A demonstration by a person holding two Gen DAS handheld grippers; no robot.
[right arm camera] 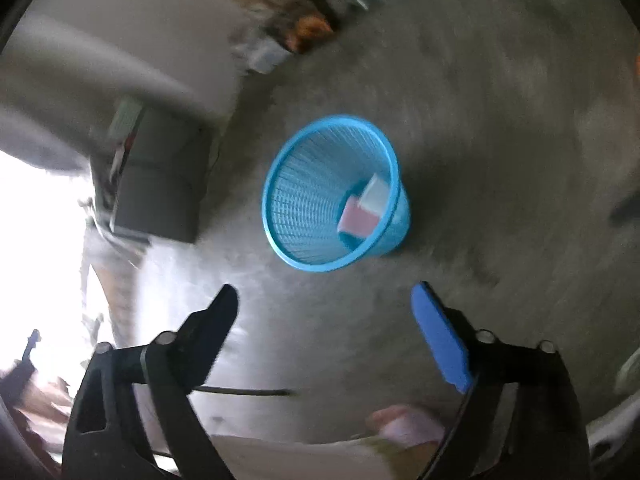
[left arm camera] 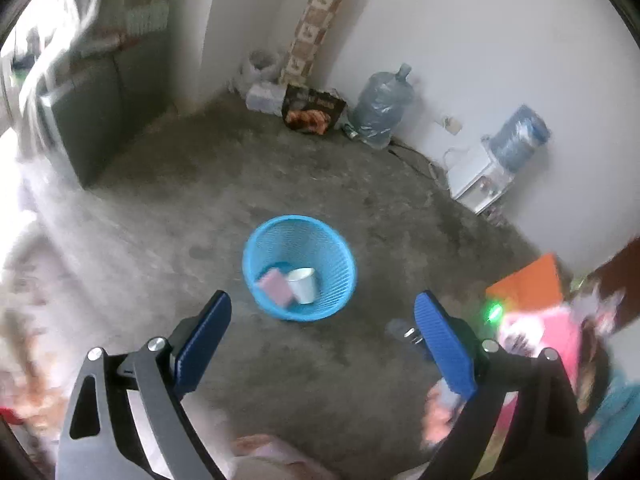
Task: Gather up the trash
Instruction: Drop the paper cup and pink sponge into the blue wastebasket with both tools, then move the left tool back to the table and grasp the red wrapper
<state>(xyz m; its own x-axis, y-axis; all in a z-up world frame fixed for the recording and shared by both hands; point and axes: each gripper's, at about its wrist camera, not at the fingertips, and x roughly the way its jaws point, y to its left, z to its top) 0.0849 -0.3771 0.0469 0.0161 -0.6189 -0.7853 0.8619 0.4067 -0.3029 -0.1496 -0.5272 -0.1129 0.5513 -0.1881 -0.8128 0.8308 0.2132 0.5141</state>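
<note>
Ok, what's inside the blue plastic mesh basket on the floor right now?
Inside the blue plastic mesh basket lie a white paper cup and a pink rectangular sponge-like block, side by side at the bottom. Anything beneath them is covered.

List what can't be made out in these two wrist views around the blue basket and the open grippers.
- Left wrist view: the pink and orange items at the right edge are motion-blurred and cut off; unidentifiable.
- Right wrist view: the clutter by the wall is smeared by blur.
- Blue mesh basket: its floor under the pink pad and white paper cup is hidden.
- Both views: bottom-edge shapes are blurred.
</note>
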